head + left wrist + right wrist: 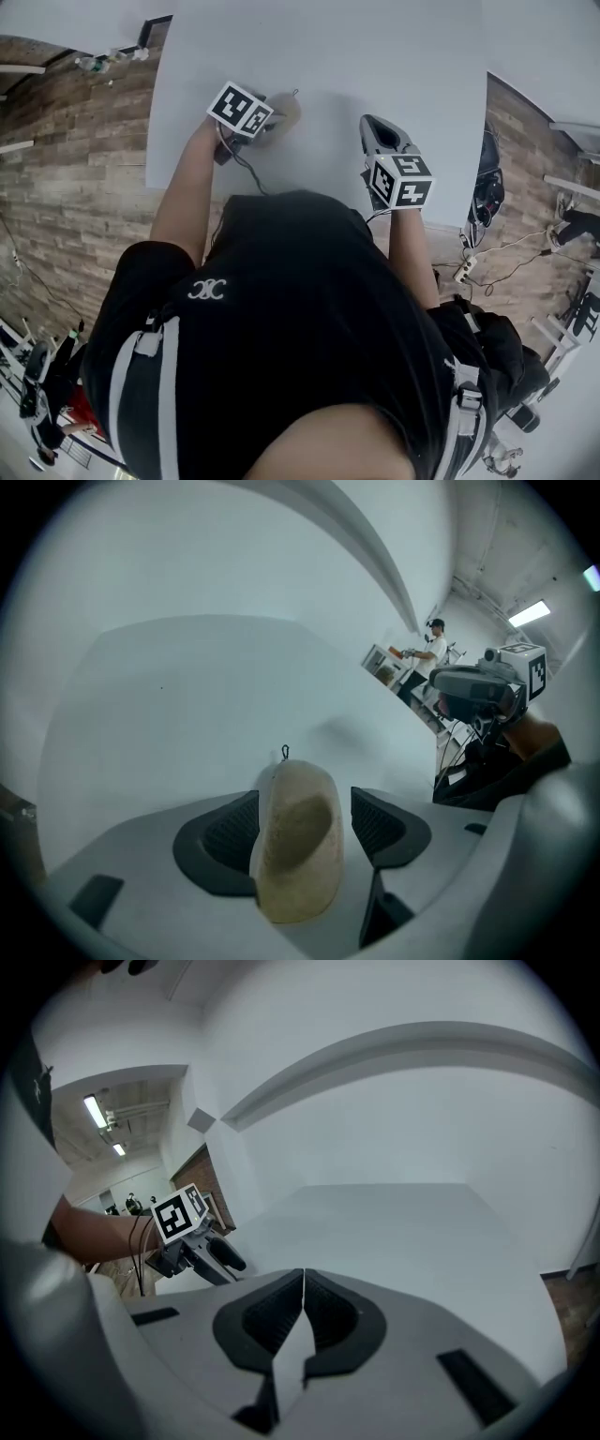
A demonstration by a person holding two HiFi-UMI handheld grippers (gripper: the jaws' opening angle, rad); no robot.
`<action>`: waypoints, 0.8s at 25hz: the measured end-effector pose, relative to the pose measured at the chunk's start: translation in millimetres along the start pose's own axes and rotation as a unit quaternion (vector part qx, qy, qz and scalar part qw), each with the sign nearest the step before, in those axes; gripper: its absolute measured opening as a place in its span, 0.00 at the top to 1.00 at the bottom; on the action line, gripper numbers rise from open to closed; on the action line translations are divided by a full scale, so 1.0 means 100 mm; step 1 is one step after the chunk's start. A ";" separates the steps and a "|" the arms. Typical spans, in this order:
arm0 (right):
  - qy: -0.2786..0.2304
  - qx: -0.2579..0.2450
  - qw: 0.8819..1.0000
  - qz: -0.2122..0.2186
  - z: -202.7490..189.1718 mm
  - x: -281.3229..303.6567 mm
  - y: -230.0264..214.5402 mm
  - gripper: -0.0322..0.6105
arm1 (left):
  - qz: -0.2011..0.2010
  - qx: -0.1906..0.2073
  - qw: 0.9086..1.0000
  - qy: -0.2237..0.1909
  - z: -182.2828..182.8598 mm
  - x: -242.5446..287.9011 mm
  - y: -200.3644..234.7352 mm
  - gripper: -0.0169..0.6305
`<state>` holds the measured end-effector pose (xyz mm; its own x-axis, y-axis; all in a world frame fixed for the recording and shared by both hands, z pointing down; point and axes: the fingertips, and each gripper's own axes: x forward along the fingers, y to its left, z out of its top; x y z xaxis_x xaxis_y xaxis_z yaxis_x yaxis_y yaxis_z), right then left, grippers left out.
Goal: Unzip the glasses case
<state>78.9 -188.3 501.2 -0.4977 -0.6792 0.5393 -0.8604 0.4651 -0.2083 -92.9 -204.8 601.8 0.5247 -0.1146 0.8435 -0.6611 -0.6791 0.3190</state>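
The glasses case (295, 855) sits between my left gripper's (305, 827) spread fingers, not yet pinched, so I should clamp it before my right gripper (303, 1312), pressed together and empty, takes the zipper pull (285, 753) beyond.

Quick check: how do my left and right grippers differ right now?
The left gripper has its jaws apart; the right gripper has them shut together. The left gripper's jaws straddle the beige glasses case, with a gap showing at one pad; the right gripper's jaws hold nothing. The left gripper is at the case; the right gripper is over bare table, apart from it. Both are above the same white table.
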 end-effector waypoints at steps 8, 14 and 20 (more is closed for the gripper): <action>0.007 -0.001 1.000 -0.021 -0.01 0.04 0.11 0.93 | -0.021 0.022 0.998 0.063 -0.19 0.29 0.08 0.33; 0.020 -0.003 0.999 -0.031 -0.05 0.02 0.09 0.93 | -0.073 0.002 0.994 0.079 -0.28 0.50 -0.14 0.25; 0.027 -0.011 0.999 -0.026 -0.05 0.10 0.18 0.93 | -0.083 0.017 0.994 0.063 -0.30 0.51 -0.22 0.32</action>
<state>58.9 -183.5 506.8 -0.4459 -0.6714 0.5920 -0.8818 0.4431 -0.1616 -67.6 -174.0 651.2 0.5519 0.0919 0.8289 -0.5520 -0.7048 0.4456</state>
